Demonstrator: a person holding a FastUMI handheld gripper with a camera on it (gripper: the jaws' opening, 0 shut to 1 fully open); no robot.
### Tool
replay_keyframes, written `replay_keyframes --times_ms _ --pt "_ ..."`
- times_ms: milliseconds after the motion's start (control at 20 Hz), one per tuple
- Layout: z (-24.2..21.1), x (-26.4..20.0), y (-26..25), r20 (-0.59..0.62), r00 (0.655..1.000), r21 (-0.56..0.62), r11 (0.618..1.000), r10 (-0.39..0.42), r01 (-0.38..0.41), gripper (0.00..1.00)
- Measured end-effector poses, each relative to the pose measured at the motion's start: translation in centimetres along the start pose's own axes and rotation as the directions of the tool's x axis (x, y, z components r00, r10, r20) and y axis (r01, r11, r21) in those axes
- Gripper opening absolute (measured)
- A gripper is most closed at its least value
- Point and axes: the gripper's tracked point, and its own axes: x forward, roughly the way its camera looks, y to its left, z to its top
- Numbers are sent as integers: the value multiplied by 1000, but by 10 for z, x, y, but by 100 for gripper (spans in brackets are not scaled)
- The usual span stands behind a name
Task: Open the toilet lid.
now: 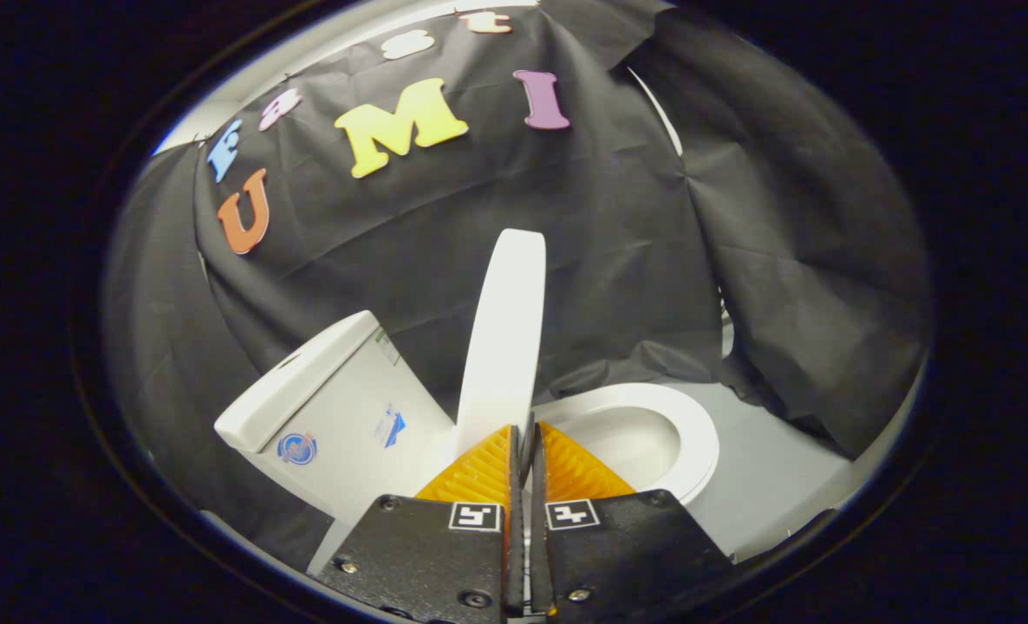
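Observation:
The white toilet lid [505, 338] stands raised, seen edge-on, rising from just beyond my fingertips. My gripper [527, 433] is shut, its fingers pressed together with nothing between them, and its tip sits at the lid's lower edge. Whether the tip touches the lid I cannot tell. To the right of the lid the white seat ring [696, 433] and the open bowl [627, 442] lie uncovered. The white tank [341, 416] with its flat cover stands to the left of the lid.
Black cloth hangs behind and around the toilet. A pale grey floor [774, 485] runs to the right of the bowl, up to the cloth's lower folds.

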Motion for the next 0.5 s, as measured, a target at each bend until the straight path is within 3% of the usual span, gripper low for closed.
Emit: replay_keyframes --times_ms 500 --pt "1 -1 51 59 998 -186 982 -7 18 10"
